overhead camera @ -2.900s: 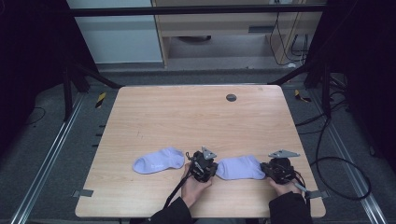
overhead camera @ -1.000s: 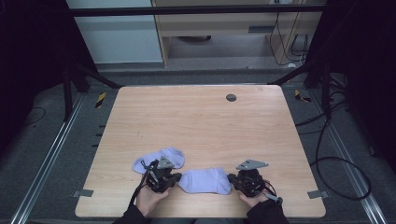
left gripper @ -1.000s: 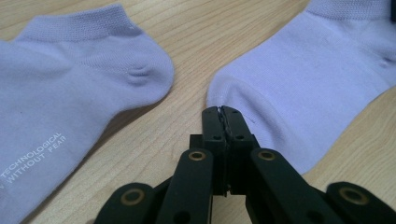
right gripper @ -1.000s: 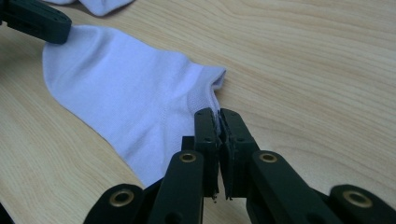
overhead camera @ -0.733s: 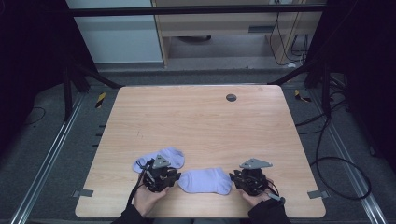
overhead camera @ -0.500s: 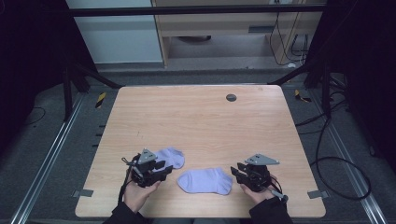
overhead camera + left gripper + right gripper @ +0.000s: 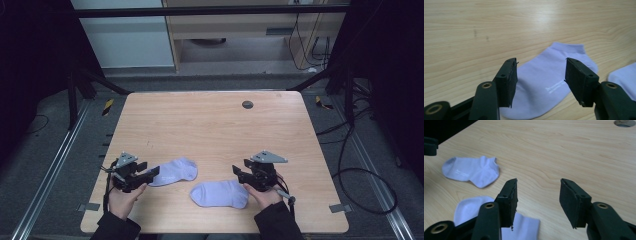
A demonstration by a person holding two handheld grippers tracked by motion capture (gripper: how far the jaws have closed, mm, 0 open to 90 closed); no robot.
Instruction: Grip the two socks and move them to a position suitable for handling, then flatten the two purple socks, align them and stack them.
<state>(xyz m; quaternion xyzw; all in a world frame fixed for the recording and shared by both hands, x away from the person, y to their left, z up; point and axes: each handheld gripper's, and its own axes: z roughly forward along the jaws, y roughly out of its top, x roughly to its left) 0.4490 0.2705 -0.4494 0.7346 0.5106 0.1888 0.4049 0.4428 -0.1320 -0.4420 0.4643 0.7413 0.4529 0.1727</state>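
You are between grips: both socks lie flat on the table (image 7: 210,120) and neither is held, so by my reading one has just been laid down and the pairing is yet to come. The table is pale wood-grain laminate, smooth and matt, with rounded corners and a small dark round cap (image 7: 247,104) set near its far edge. The nearer sock (image 7: 220,193) is a soft lilac ankle sock, rounded at the toe, lying near the front edge just beside your right gripper (image 7: 240,172). The farther sock (image 7: 175,171) is its match, the same knit, with a small white print on the sole side and a ribbed cuff; it lies just left of the first, a strip of bare wood showing between them in the high view. Your left gripper (image 7: 540,75) hangs over that sock, its jaws having just been opening and now standing wide, with cloth beneath them but nothing pinched. Your right gripper's jaws have likewise just been opening and hold nothing. Next, I judge, you want a low, flat pinch on one edge of a sock, since thin cloth slips; whether the ridged black pads would catch it cleanly I cannot tell from here.
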